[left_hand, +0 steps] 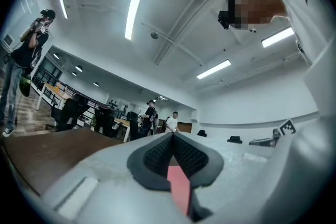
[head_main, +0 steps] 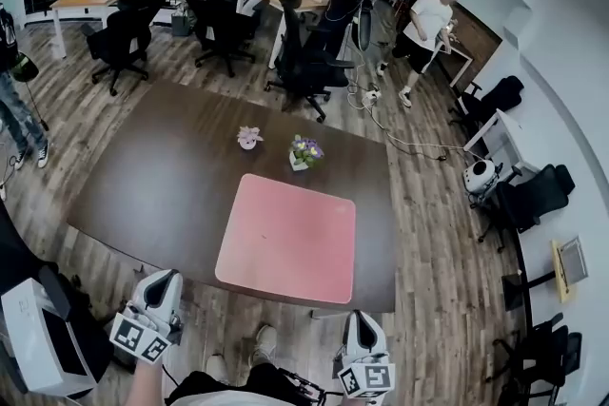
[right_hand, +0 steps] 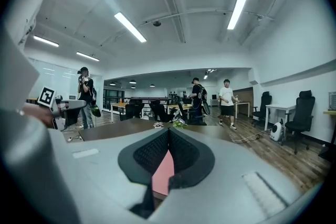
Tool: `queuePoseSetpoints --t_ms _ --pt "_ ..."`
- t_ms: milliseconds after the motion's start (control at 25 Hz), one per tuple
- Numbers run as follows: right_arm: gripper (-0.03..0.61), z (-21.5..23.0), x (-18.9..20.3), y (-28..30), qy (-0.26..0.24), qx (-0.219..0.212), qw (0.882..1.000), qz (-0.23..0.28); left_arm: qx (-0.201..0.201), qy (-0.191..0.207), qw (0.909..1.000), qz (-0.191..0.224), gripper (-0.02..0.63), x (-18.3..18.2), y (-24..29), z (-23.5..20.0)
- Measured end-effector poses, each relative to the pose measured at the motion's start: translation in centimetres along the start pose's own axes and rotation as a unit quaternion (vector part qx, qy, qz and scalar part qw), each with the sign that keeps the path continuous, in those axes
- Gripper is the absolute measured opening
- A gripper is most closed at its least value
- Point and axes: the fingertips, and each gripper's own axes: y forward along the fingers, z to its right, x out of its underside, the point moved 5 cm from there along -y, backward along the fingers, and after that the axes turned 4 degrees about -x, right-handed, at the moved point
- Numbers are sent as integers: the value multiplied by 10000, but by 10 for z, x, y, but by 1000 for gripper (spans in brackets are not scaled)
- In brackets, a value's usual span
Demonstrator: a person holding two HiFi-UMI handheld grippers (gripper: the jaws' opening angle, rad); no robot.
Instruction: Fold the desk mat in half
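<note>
head view: the pink desk mat (head_main: 287, 238) lies flat on the table (head_main: 152, 176), ahead of both grippers, its near edge along the table's. my right gripper (head_main: 363, 326) is nearer a corner than the left gripper (head_main: 162, 285). flower pots (head_main: 305, 151) stand beyond the far edge. left gripper view: jaws closed, empty, mat ahead. right gripper view: tips together on nothing.

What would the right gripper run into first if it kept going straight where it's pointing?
Probably the pink desk mat: the right gripper, jaws together, aims over the table edge toward the mat's near right corner. Height is hard to judge, so it could pass just above.
</note>
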Motion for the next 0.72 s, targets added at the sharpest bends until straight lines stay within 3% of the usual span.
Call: queuePoseSetpoints --t_ms 720 --pt "20 131 2 113 -127 -724 9970 -257 -736 306 9968 -69 6 24 133 14"
